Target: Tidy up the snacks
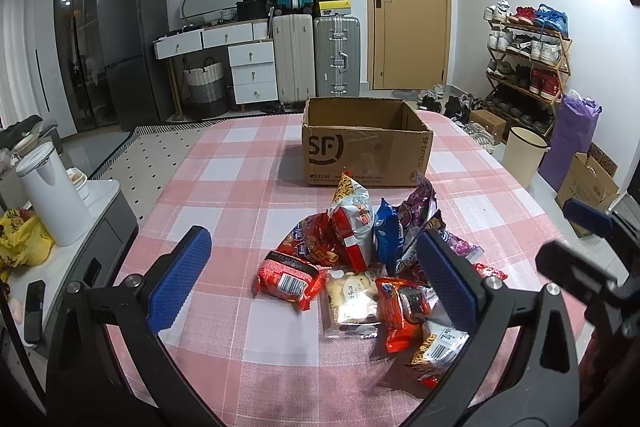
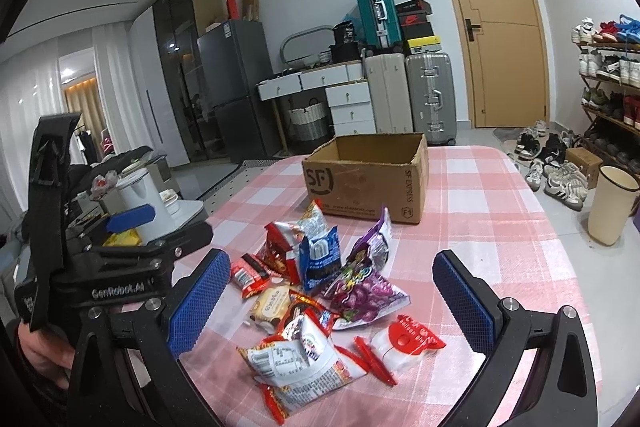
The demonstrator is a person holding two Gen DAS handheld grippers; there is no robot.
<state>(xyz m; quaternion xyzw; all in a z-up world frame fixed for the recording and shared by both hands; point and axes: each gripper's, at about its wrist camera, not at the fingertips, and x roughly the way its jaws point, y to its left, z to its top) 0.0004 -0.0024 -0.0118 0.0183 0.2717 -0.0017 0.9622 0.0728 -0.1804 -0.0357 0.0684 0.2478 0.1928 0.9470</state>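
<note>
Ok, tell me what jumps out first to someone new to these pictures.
A bright heap of snack packets lies on the pink checked tablecloth, between both open grippers, left and right. Just behind the heap stands an open cardboard box marked SF, its visible inside bare. Suitcases stack by the far wall.

A heap of snack packets (image 2: 320,291) lies on the pink checked tablecloth (image 2: 480,219). Beyond it stands an open cardboard box (image 2: 366,181). The right gripper (image 2: 332,301) hangs over the near packets, jaws wide apart and holding nothing. The left gripper (image 2: 120,227) shows at left.
</note>
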